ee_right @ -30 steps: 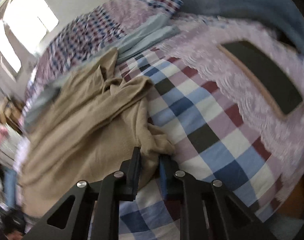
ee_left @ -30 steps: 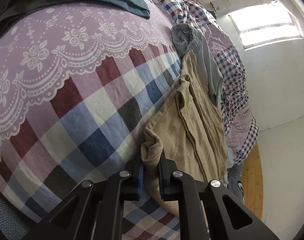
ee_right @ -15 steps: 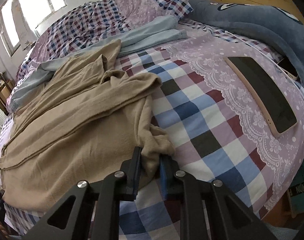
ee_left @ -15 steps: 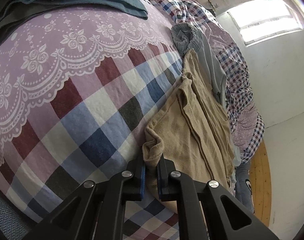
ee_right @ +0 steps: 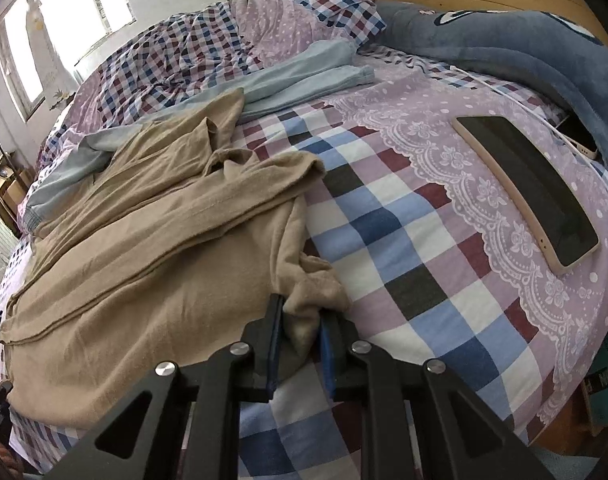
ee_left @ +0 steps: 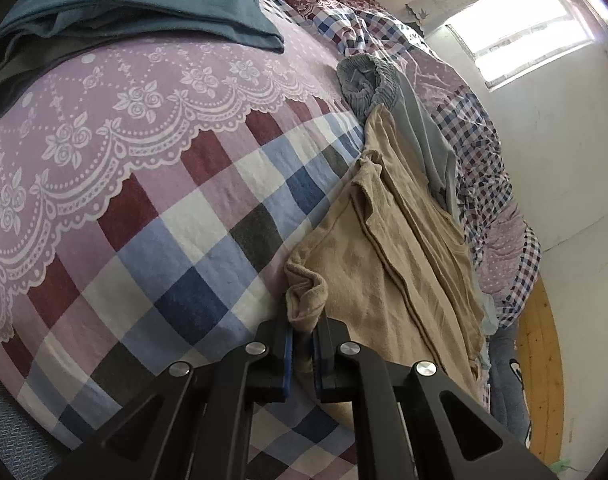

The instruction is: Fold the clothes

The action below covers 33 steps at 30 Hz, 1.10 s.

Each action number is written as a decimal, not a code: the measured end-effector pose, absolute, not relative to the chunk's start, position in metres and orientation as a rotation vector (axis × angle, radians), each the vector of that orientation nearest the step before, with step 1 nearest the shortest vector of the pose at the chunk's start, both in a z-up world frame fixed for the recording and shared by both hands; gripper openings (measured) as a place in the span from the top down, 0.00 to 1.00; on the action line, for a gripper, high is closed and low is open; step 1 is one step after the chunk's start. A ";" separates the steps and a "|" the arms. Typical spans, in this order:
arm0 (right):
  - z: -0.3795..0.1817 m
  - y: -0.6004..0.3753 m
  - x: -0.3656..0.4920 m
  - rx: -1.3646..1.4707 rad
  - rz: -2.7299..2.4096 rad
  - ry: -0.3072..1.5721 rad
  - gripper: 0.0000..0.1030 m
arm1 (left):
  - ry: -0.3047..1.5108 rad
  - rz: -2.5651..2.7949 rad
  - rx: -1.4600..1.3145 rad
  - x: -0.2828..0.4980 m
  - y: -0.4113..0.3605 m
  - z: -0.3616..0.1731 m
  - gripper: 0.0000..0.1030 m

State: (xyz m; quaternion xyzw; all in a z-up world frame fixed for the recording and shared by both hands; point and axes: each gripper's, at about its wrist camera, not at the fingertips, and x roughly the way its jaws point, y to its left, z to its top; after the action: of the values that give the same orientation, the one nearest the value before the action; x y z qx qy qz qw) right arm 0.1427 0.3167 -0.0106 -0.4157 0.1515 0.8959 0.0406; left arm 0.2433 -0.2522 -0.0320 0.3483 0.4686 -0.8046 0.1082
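A tan garment (ee_left: 387,256) (ee_right: 152,232) lies spread and creased on the checked bed sheet (ee_left: 192,240) (ee_right: 391,232). My left gripper (ee_left: 302,330) is shut on a bunched corner of it at the near edge of the bed. My right gripper (ee_right: 300,322) is shut on another bunched corner of the same tan garment, with a thick wad of cloth between its blue pads. A pale blue-grey garment (ee_right: 300,76) (ee_left: 419,128) lies beyond the tan one, partly under it.
A phone in a beige case (ee_right: 531,188) lies on the lace-patterned part of the sheet, at right. A dark blue plush blanket (ee_right: 503,48) lies by the wooden headboard. Folded teal cloth (ee_left: 136,4) sits at the far left. A checked quilt (ee_right: 208,36) is heaped near the window.
Both grippers stay clamped on the tan garment's corners. The right wrist view has sharpened from blur. The left view has tilted slightly, and its jaws look a little tighter on the cloth.
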 end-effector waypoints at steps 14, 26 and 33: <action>-0.013 0.332 0.144 -1.302 2.732 0.663 0.83 | 1.531 -2.322 1.064 0.245 -0.264 -0.041 0.94; -0.014 0.336 0.148 -1.255 2.741 0.728 0.85 | 1.537 -2.325 1.062 0.248 -0.264 -0.038 0.94; -0.012 0.343 0.155 -1.221 2.733 0.811 0.94 | 1.537 -2.329 1.049 0.253 -0.265 -0.034 0.94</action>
State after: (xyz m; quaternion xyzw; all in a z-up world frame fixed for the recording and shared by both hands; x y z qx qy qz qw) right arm 0.1553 0.3429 -0.0117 -0.3935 0.2614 0.8811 0.0201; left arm 0.2527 -0.2653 -0.0345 0.3506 0.5140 -0.7788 0.0801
